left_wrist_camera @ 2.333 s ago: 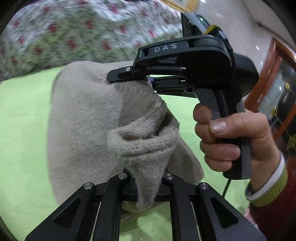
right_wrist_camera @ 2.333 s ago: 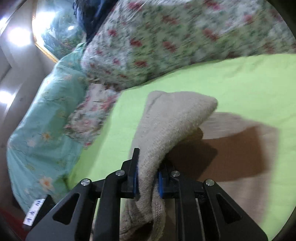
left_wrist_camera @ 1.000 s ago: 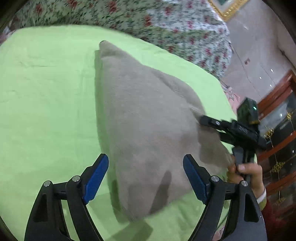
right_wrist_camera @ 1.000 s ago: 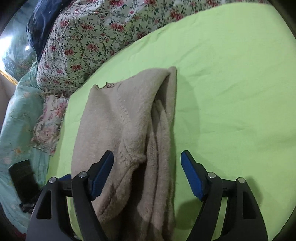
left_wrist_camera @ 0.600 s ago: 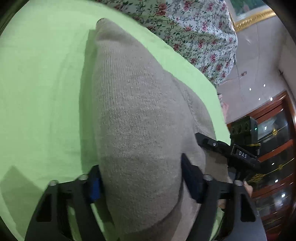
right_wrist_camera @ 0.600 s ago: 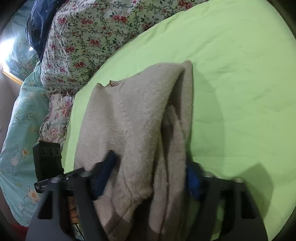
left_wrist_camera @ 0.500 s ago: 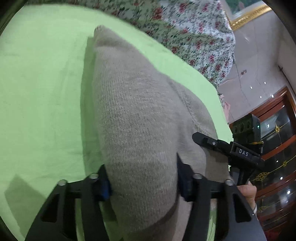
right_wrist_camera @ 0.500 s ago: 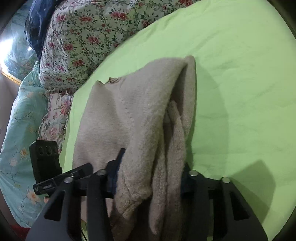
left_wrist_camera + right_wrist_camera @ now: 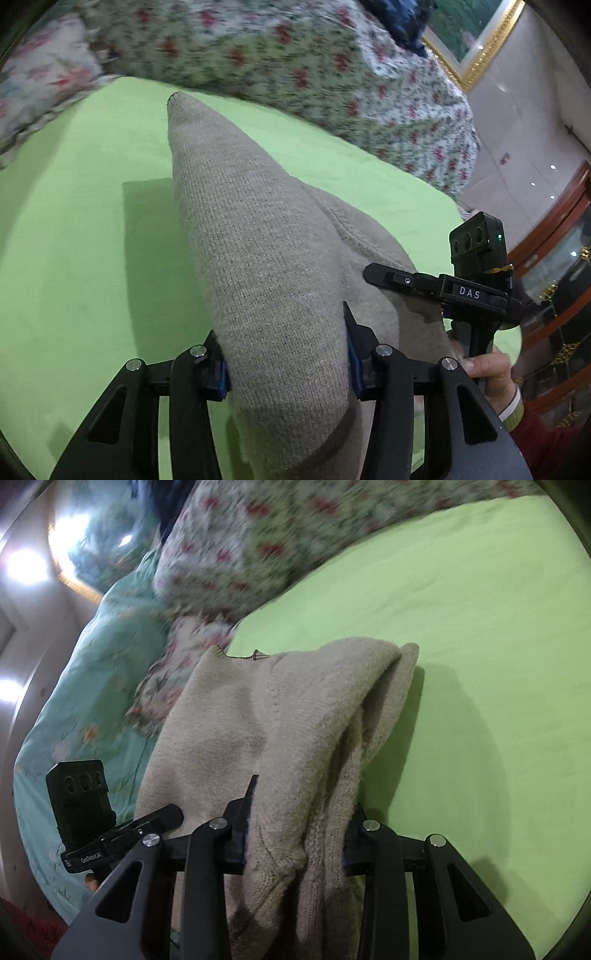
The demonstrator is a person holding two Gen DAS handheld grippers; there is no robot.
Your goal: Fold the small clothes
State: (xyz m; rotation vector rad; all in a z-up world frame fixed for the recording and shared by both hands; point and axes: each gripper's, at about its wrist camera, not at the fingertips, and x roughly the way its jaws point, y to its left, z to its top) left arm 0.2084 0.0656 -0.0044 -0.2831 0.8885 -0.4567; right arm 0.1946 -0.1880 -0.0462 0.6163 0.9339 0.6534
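Two layered sweater (image 9: 280, 738) folds only in right wrist view

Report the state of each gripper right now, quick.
Left gripper: shut on the beige knit garment.
Right gripper: shut on the same garment's bunched edge.

My left tool (image 9: 286, 354): jaws clamped on knit sweater (image 9: 258, 258). My right tool (image 9: 299, 834): jaws clamped likewise, both held low, side by side.
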